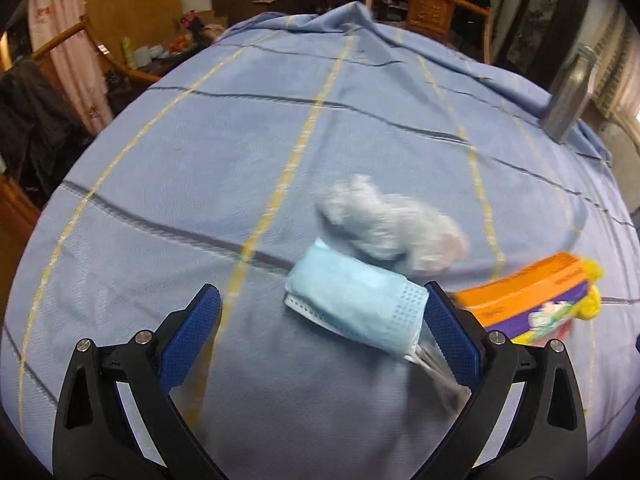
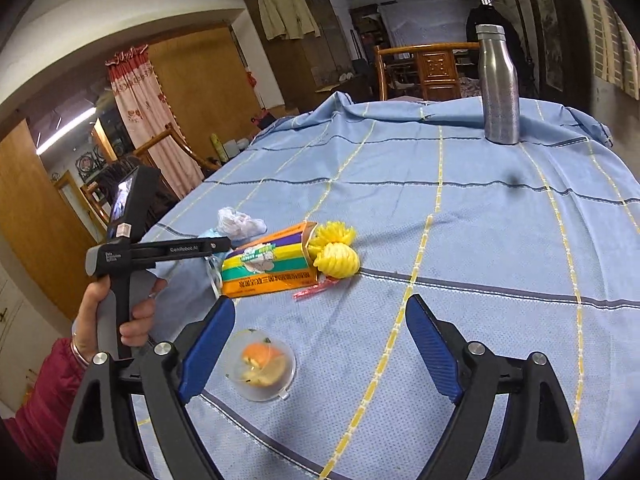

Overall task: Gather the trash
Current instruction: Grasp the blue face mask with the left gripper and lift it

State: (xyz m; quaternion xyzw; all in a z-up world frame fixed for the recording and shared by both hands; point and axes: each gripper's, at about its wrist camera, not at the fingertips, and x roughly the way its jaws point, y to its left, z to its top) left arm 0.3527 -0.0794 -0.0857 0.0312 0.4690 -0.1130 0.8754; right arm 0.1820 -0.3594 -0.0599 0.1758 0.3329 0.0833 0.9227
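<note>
1. A blue cloth (image 2: 460,216) with yellow and dark grid lines covers the worktop; it bunches into folds at the far edge.
2. Around it stand carved wooden chairs (image 2: 432,68), a red-patterned curtain (image 2: 140,92), wooden door panels and a pale jacket (image 2: 286,6) hung high on a cabinet.
3. A steel bottle (image 2: 500,84) stands upright near the far right corner of the cloth.
4. Trash lies left of centre: a folded blue face mask (image 1: 356,308), a crumpled white bag (image 1: 392,228) just behind it, and an orange, purple and green box (image 2: 270,260) with yellow yarn-like balls (image 2: 336,250) at its open end. A clear round lid holding orange peel (image 2: 262,364) lies nearest the right tongs.
5. "GenRobot.AI" reads on the left tool's arm; the box's print is Chinese characters (too small to make out).
6. The left tongs (image 1: 320,312) stand released and tilted downward, the mask between the pads, its end beside the right pad.
7. The right tongs (image 2: 320,344) gape wide over bare cloth, grasping nothing.
8. A hand (image 2: 116,312) in a red sleeve grips the left tool's handle.
</note>
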